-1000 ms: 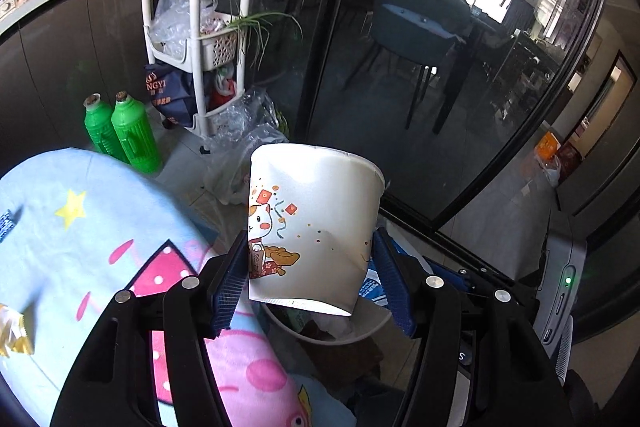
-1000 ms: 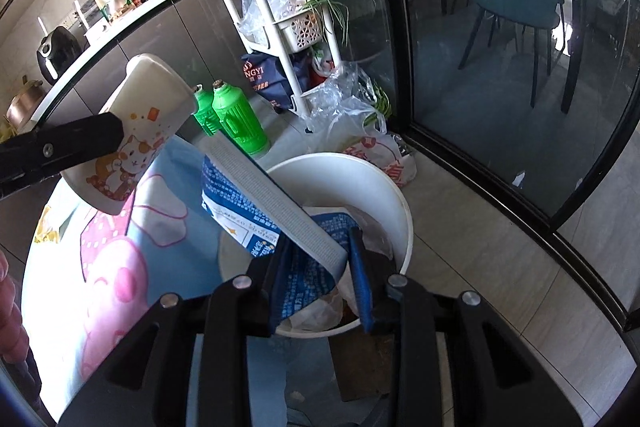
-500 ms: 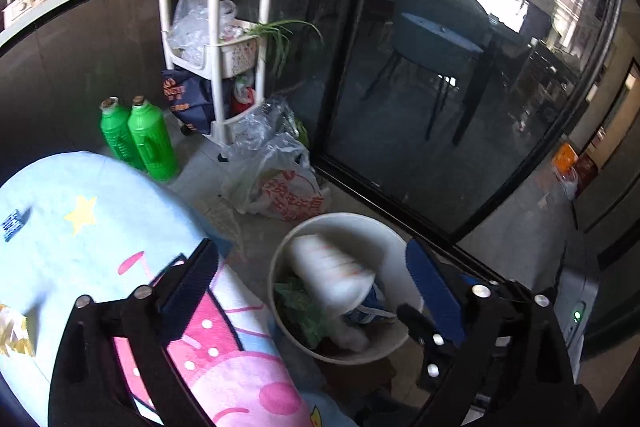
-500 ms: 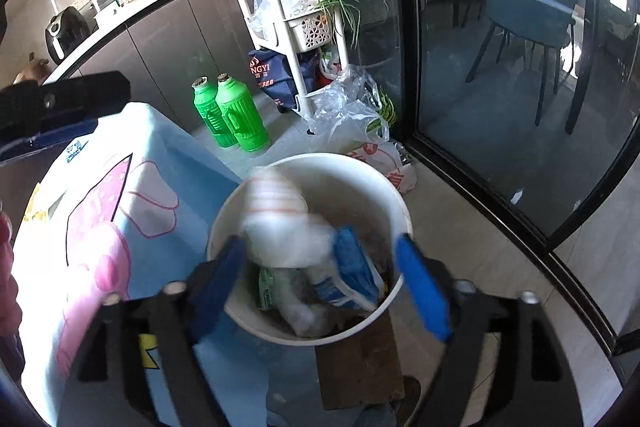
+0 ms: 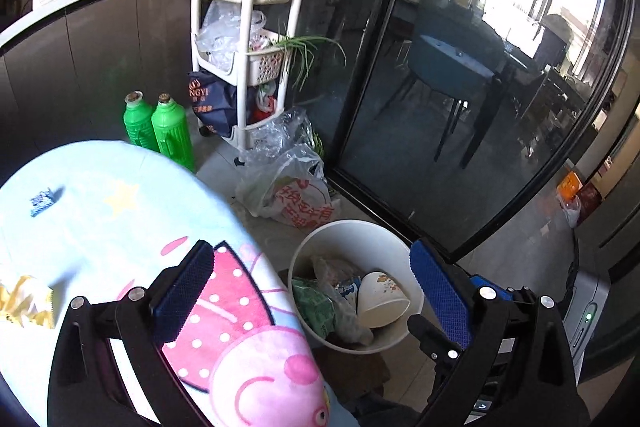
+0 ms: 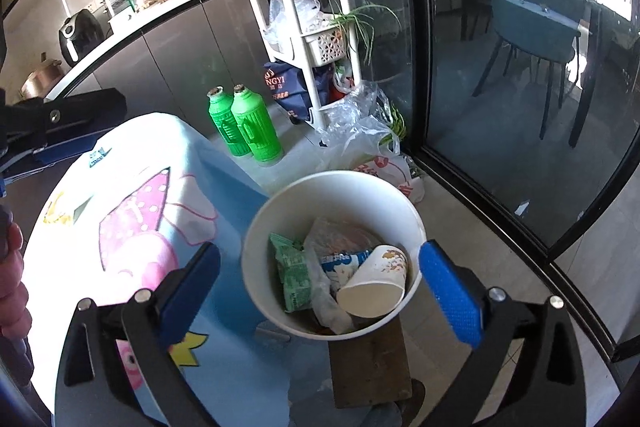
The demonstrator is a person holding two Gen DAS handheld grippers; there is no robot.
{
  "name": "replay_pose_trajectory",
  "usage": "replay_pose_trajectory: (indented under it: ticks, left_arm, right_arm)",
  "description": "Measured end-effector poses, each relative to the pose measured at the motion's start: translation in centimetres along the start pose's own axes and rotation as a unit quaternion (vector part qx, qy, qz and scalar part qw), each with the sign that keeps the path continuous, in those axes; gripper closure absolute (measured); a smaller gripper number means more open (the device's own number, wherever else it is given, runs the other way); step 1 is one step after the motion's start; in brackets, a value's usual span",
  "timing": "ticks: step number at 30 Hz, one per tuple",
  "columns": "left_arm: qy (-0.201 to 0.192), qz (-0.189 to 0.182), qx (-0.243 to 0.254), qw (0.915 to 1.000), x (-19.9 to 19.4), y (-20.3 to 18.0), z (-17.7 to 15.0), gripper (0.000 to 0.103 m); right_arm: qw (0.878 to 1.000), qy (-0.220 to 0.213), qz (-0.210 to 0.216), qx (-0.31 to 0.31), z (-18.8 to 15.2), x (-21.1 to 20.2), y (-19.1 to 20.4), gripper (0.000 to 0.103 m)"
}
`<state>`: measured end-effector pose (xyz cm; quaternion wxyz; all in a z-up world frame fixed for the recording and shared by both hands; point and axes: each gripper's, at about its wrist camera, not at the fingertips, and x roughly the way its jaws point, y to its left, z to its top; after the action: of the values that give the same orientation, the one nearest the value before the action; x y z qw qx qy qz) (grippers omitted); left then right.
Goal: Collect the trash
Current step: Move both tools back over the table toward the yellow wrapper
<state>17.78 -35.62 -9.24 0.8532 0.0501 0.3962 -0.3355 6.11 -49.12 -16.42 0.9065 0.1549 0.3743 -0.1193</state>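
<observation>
A white round bin (image 5: 344,235) (image 6: 332,183) stands on the floor beside the cartoon-print table (image 5: 100,211) (image 6: 152,163). In it lie a paper cup (image 5: 380,301) (image 6: 374,283), a blue-white wrapper (image 6: 340,261) and a green packet (image 5: 314,307) (image 6: 294,273). My left gripper (image 5: 312,291) is open and empty above the bin's near side. My right gripper (image 6: 320,287) is open and empty over the bin. A yellow wrapper (image 5: 24,303) and a small blue scrap (image 5: 42,201) lie on the table.
Two green bottles (image 5: 160,129) (image 6: 244,131) stand on the floor by a white shelf rack (image 5: 256,27) (image 6: 308,7). A plastic bag (image 5: 296,195) lies beside the bin. A glass sliding door (image 5: 460,87) runs along the right. A brown board (image 6: 368,367) lies under the bin.
Both grippers opened. The paper cup left my left gripper and the blue wrapper left my right gripper; both dropped into the bin. Both grippers rose and pulled back.
</observation>
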Motion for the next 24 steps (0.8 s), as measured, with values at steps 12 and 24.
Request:
replay_pose_trajectory:
  ticks: [12, 24]
  left_arm:
    - [-0.037, 0.020, -0.029, 0.9987, -8.5, 5.1, -1.6, 0.008]
    - [-0.050, 0.078, -0.100, 0.9907, -16.2, 16.4, -5.9, 0.008]
  right_arm:
    - [0.998, -0.032, 0.026, -0.053, 1.2, -4.8, 6.7, 0.003]
    - [0.989, -0.034, 0.064, -0.129, 1.2, -5.6, 17.8, 0.003]
